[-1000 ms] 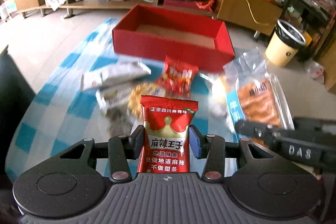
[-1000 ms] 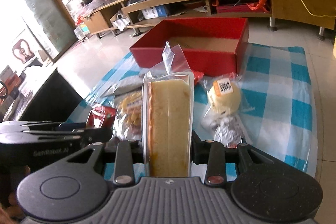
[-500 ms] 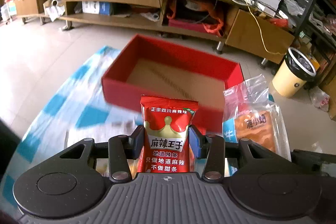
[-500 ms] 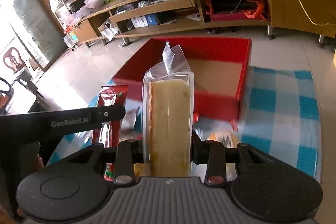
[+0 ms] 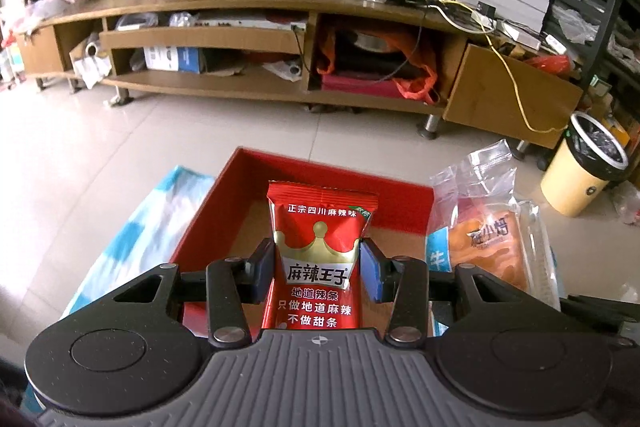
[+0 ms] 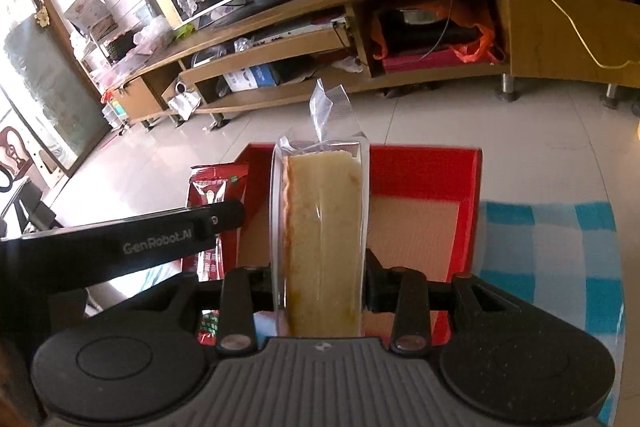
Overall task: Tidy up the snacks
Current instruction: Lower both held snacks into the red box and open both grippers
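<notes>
My left gripper (image 5: pixel 319 267) is shut on a red spicy-strip snack packet (image 5: pixel 320 251), held upright above the open red box (image 5: pixel 320 169). My right gripper (image 6: pixel 320 287) is shut on a clear-wrapped slice of yellow cake (image 6: pixel 322 239), also over the red box (image 6: pixel 424 171), whose brown cardboard floor is bare. In the left wrist view the wrapped cake (image 5: pixel 490 247) shows its orange label at the right. In the right wrist view the red packet (image 6: pixel 214 187) and the left gripper's black body sit at the left.
The box rests on a blue-and-white checked cloth (image 6: pixel 552 251) over a table edge. Beyond lie a tiled floor, a long wooden TV stand (image 5: pixel 256 51) with clutter, and a yellow waste bin (image 5: pixel 584 167) at the far right.
Both grippers carried their snacks forward from above the pile of loose snacks to above the red box. The pile has dropped out of view, and the grips stayed the same.
</notes>
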`<state>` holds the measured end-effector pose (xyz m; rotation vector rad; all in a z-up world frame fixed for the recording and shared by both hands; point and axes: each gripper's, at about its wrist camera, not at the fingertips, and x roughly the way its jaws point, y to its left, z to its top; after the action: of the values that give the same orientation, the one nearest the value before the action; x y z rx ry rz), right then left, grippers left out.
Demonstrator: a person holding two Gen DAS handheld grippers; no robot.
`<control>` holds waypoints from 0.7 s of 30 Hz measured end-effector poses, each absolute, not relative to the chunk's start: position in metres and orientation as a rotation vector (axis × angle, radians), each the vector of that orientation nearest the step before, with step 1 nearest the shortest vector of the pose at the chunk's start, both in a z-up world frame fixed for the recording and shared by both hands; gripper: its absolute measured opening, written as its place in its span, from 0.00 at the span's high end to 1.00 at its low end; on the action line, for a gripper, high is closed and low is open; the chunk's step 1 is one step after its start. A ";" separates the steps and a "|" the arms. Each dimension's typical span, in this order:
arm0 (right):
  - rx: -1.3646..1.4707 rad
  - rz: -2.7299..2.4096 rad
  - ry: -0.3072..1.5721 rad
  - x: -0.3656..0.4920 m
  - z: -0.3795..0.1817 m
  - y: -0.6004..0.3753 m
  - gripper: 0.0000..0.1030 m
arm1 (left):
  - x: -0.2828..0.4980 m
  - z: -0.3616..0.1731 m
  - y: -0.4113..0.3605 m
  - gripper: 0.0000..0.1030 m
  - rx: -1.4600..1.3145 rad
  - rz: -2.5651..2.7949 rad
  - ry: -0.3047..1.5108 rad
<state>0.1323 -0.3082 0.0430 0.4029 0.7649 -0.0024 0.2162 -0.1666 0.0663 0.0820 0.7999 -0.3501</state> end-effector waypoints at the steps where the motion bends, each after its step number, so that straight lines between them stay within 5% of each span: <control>1: 0.404 -0.007 0.763 0.138 0.042 -0.311 0.64 | 0.221 0.065 -0.170 0.49 0.089 -0.346 0.794; 21: 0.344 -0.009 0.859 0.197 -0.015 -0.311 0.64 | 0.279 -0.004 -0.177 0.45 0.146 -0.283 0.924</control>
<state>0.1970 -0.3113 -0.0145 0.3439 0.8593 -0.0088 0.2785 -0.1773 -0.0044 0.1462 0.9244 -0.2828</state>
